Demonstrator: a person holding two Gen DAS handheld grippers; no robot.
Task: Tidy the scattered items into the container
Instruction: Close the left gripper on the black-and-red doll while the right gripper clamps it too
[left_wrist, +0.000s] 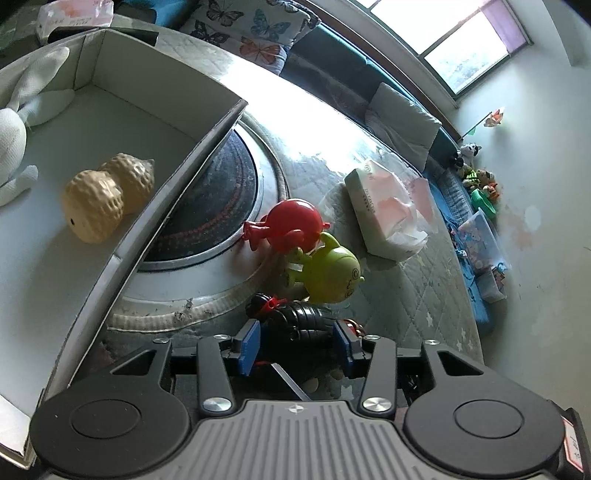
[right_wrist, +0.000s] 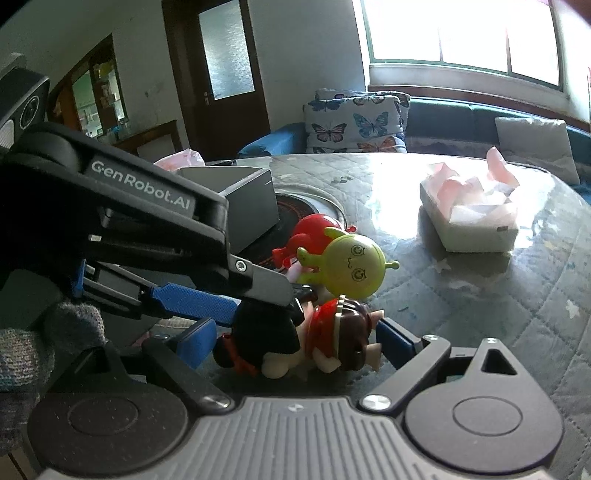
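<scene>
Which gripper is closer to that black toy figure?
Left. The left gripper has its blue pads on either side of the black toy figure; the right gripper straddles the neighbouring brown-haired red doll.

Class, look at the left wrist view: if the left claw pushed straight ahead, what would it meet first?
The black toy figure, already between the left claw pads. Beyond it, probably the green alien toy, though depth is hard to judge.

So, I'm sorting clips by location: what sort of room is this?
Probably a home living room: a sofa with butterfly cushions under a window, and a quilted table.
</scene>
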